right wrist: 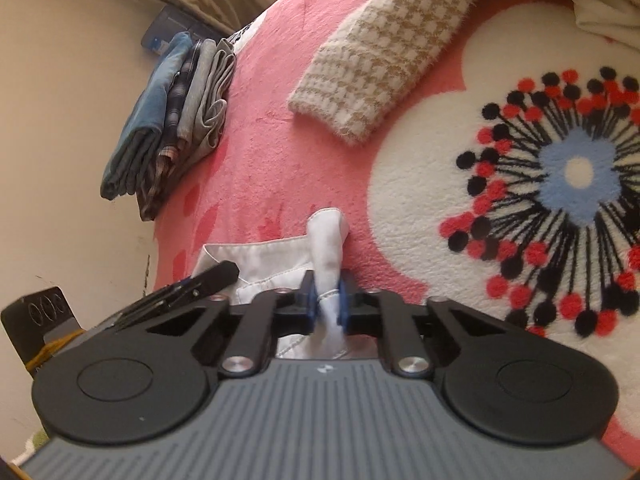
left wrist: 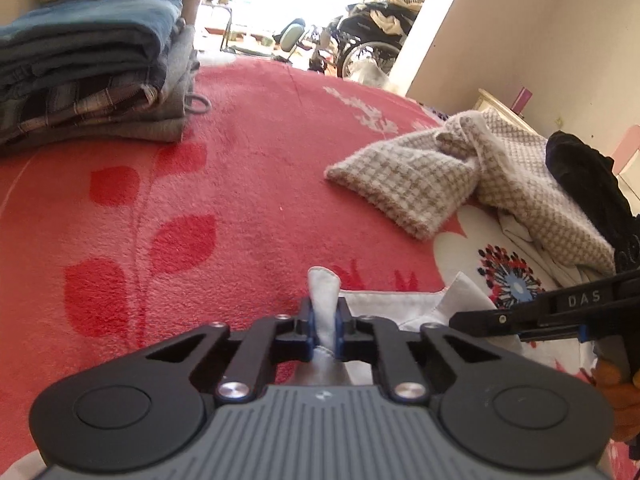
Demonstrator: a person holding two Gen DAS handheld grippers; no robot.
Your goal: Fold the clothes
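Your left gripper [left wrist: 324, 322] is pinched tight on a bunched fold of the white garment [left wrist: 394, 306], its blue pads [left wrist: 307, 326] pressed against the cloth on both sides, with a tongue of fabric standing up past the fingertips. Your right gripper [right wrist: 325, 304] is clamped the same way on another bunch of the same white garment [right wrist: 276, 258], cloth poking out beyond its blue pads [right wrist: 309, 304]. The two grippers sit close together: in the left wrist view the right one reaches in from the right edge, and in the right wrist view the tip of the left one shows at the lower left. The rest of the garment, with a stitched edge, lies flat on the pink floral blanket [left wrist: 248, 184] just ahead of both grippers, at the near edge of the bed. Further out on the blanket, a beige checked sweater [left wrist: 440, 176] lies crumpled toward the right side, one sleeve stretched toward the middle, with a black garment [left wrist: 580, 184] beside it at the right edge. Well apart, at the far left corner, a stack of folded clothes [left wrist: 92, 72] sits against the wall.
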